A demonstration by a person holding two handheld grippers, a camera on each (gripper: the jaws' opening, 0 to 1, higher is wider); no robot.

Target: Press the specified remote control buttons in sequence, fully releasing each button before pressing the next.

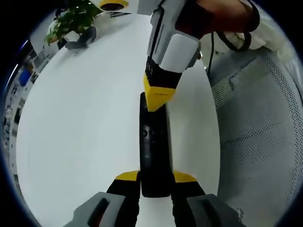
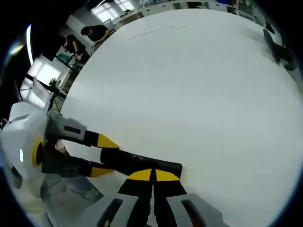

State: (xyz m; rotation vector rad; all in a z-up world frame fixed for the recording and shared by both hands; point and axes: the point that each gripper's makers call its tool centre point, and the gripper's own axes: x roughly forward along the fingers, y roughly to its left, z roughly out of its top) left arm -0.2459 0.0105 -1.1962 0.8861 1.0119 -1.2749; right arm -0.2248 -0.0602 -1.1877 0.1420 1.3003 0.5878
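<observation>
A long black remote (image 1: 154, 151) lies lengthwise on the white table (image 1: 80, 123). My left gripper (image 1: 155, 177) is shut on its near end, one yellow tip on each side. My right gripper (image 1: 158, 97) comes down from above, jaws shut, and its yellow tip touches the remote's far end. In the right gripper view my right gripper (image 2: 152, 175) has its yellow tips together on the remote (image 2: 137, 162). My left gripper (image 2: 102, 156) clamps the remote from the left there.
A potted plant (image 1: 71, 21), a grey object (image 1: 80, 40) and a yellow-rimmed thing (image 1: 112, 4) sit at the table's far end. A white mesh surface (image 1: 265, 118) lies right of the table. A dark object (image 2: 279, 49) rests far right; a person (image 2: 97, 32) stands beyond the table.
</observation>
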